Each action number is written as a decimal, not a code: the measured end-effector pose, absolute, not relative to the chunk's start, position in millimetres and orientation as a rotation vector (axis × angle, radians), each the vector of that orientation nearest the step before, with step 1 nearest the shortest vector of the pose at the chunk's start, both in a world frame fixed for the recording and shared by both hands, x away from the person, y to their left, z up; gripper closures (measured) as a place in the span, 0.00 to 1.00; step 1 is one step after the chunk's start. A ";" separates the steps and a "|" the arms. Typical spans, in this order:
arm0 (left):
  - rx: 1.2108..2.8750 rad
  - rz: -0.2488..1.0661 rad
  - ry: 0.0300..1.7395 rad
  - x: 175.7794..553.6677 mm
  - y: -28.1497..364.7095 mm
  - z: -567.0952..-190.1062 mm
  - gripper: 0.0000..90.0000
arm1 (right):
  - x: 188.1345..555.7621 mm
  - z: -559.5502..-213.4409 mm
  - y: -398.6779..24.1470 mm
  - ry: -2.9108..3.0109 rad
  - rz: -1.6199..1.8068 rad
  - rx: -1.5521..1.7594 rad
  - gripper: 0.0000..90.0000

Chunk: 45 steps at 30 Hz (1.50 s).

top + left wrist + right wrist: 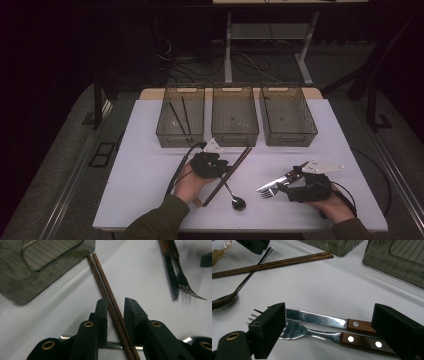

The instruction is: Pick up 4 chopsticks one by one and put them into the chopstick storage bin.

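Three smoky bins (pixel 235 120) line the white counter (pixel 145 180), beside two chopsticks (pixel 110 300), one spoon (pixel 235 200), one knife (pixel 322 320) and one fork (pixel 312 333). The left gripper (pixel 115 302) has fingers slightly parted astride the chopsticks; the right gripper (pixel 342 327), fingers spread, straddles knife and fork without touching.

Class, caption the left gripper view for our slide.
Open left gripper straddling two wooden chopsticks on the white table.
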<state>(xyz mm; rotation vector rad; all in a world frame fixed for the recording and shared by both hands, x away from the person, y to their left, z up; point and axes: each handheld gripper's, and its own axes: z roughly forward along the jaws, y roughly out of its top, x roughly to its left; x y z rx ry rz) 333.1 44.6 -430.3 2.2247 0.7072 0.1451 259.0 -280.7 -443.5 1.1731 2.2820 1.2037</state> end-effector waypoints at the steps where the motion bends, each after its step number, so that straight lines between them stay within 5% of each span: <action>1: 2.219 0.143 0.715 334.1 42.4 -431.8 0.81 | 259.0 -443.5 -280.6 2.282 1.203 1.173 0.14; 36: 2.281 0.145 0.702 327.3 27.4 -447.1 0.90 | 259.0 -443.2 -279.8 2.287 1.196 1.155 0.14; 45: 2.292 0.156 0.735 320.4 28.3 -445.0 0.80 | 258.6 -442.8 -280.5 2.282 1.202 1.159 0.14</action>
